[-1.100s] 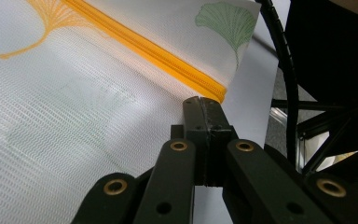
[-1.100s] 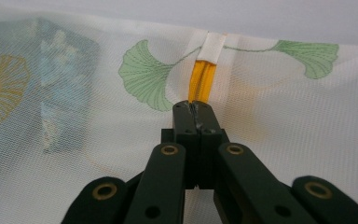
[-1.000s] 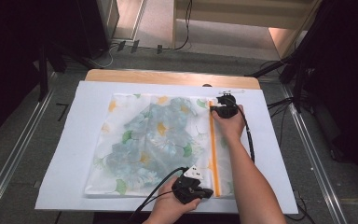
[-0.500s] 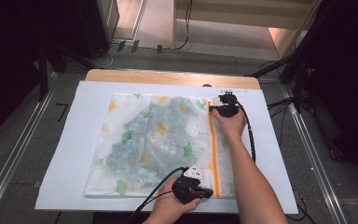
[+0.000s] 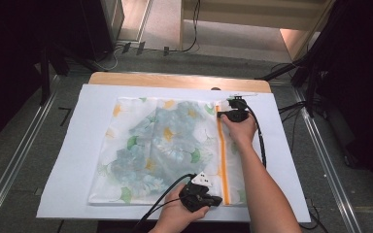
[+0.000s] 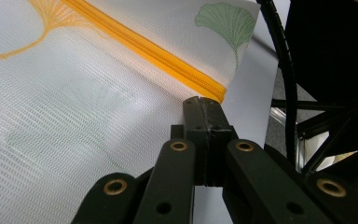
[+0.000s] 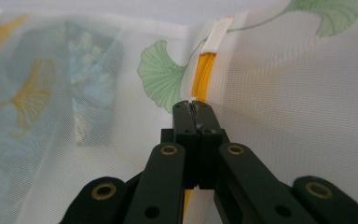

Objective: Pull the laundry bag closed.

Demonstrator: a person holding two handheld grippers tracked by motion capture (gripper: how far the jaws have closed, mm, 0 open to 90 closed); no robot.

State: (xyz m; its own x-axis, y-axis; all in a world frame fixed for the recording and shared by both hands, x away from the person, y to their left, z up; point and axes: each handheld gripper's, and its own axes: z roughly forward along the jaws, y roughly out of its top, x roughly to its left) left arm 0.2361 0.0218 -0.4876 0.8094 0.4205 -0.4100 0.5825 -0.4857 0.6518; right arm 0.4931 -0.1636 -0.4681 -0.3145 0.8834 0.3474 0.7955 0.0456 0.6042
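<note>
Right gripper pinches the zipper of the mesh bag (far end); left gripper clamps its near edge.

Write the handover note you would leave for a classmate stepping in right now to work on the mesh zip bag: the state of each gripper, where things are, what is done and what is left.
Left gripper: jaws closed at the near end of the orange zipper, apparently pinching the mesh bag.
Right gripper: jaws closed at the zipper's far end, seemingly on the pull; exact grip unclear.
Bag lies flat on the white sheet, with a blue floral cloth inside.
Done: both ends appear gripped.
Left: probably to run the zipper along its length; whether it is open or shut cannot be told.
</note>
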